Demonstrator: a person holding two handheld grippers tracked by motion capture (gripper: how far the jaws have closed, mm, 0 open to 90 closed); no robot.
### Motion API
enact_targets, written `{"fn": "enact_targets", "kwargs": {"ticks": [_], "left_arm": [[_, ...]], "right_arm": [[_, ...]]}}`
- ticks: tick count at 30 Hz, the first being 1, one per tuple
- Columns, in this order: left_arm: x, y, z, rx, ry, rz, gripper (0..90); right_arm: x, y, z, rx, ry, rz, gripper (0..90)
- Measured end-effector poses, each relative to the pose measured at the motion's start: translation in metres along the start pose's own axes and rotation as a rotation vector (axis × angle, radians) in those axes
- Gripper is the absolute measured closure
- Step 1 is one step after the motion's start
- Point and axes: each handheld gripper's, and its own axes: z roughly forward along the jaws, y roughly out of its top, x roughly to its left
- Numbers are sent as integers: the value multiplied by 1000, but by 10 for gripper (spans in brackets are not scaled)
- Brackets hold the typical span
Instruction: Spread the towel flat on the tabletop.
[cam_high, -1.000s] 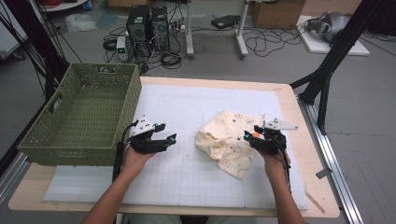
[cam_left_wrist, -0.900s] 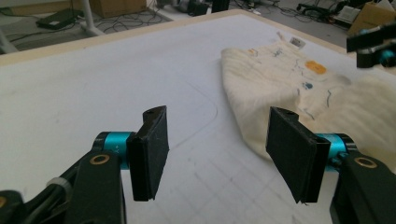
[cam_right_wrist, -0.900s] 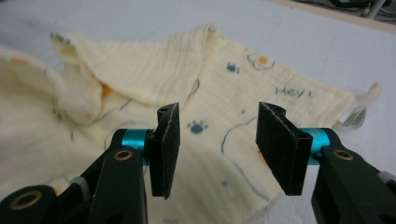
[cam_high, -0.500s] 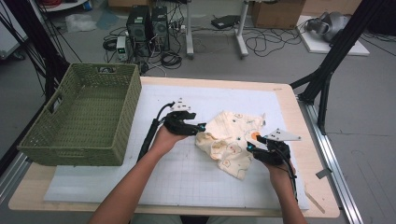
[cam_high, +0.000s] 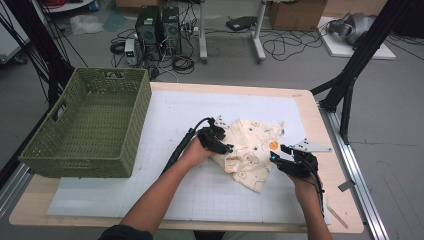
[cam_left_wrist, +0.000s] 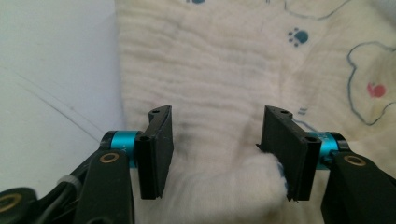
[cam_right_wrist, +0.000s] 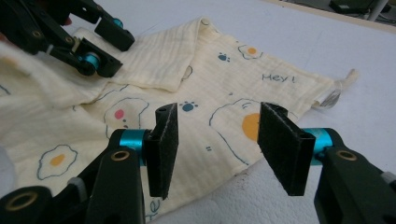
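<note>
Gripping the crumpled cream muslin cloth printed with fried eggs (cam_high: 252, 150), mid-mat on the white table cover (cam_high: 170, 115), we set both grippers at opposite edges. Left gripper (cam_left_wrist: 215, 140) has just been narrowing, jaws apart over a fold; right gripper (cam_right_wrist: 224, 140) gapes above the hem. We pinch only the top layer.

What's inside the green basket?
Nothing that shows: the green basket looks empty, with its woven floor bare. The near wall hides the strip of floor just behind it. The cloth lies outside, on the white mat.
</note>
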Motion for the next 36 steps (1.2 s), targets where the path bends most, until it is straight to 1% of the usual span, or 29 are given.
{"fn": "enact_targets", "kwargs": {"ticks": [1, 2, 4, 5, 7, 8, 10, 12, 13, 14, 15, 16, 17, 19, 20, 22, 23, 25, 26, 27, 28, 29, 30, 31, 32, 33, 36], "left_arm": [[0, 0, 0, -3, -4, 8, 507], [0, 0, -1, -2, -3, 20, 578], [2, -1, -4, -1, -11, 29, 720], [4, -2, -6, -5, -13, 22, 769], [8, -4, -11, -45, -13, -20, 810], [14, -6, -16, -62, -10, -47, 826], [21, -10, -24, -94, 7, -96, 827], [32, -15, -34, -124, 30, -167, 829], [36, -19, -40, -140, 48, -200, 829], [41, -23, -45, -149, 74, -215, 831], [45, -27, -50, -153, 99, -231, 834], [51, -32, -56, -151, 119, -263, 836], [55, -34, -59, -150, 134, -276, 839], [60, -40, -68, -181, 185, -309, 845], [63, -42, -72, -184, 203, -318, 846], [67, -48, -76, -173, 230, -333, 845], [69, -51, -78, -172, 250, -341, 844], [72, -56, -81, -179, 285, -366, 843], [73, -59, -82, -173, 303, -368, 842], [75, -62, -83, -162, 308, -370, 835], [76, -64, -83, -159, 309, -388, 810], [77, -67, -83, -153, 307, -397, 751], [78, -69, -84, -142, 314, -408, 679], [79, -69, -84, -156, 320, -428, 582], [79, -70, -87, -162, 320, -435, 528], [78, -69, -90, -181, 326, -426, 516], [75, -67, -94, -194, 336, -401, 473]], "right_arm": [[0, 0, 0, 1, -2, -1, 477], [0, 0, -1, 2, -2, 1, 477], [0, 0, -1, 4, -1, -2, 477], [0, 0, 0, 4, 1, -5, 478], [1, -1, 0, 9, 2, -7, 478], [2, -1, 1, 13, 5, -7, 478], [3, -1, 2, 16, 6, -13, 478], [3, -1, 3, 21, 9, -15, 479], [4, -1, 4, 24, 11, -14, 481], [5, -1, 5, 28, 15, -14, 482], [6, -1, 7, 33, 18, -10, 483], [6, -1, 8, 37, 23, -17, 484], [9, -1, 10, 47, 29, -20, 485], [12, -1, 14, 59, 36, -27, 488], [14, -1, 16, 64, 40, -34, 488], [17, -1, 19, 70, 46, -45, 489], [19, -1, 20, 77, 51, -45, 489], [22, -1, 24, 86, 56, -53, 489], [24, -1, 25, 92, 59, -60, 490], [26, -1, 27, 95, 62, -66, 491], [28, -1, 29, 100, 68, -62, 491], [29, -1, 31, 102, 77, -56, 490], [31, -2, 33, 107, 87, -52, 490], [33, -2, 36, 115, 97, -50, 490], [35, -3, 39, 118, 103, -53, 492], [37, -3, 41, 126, 115, -54, 498], [44, -4, 49, 165, 124, -87, 553]]}}
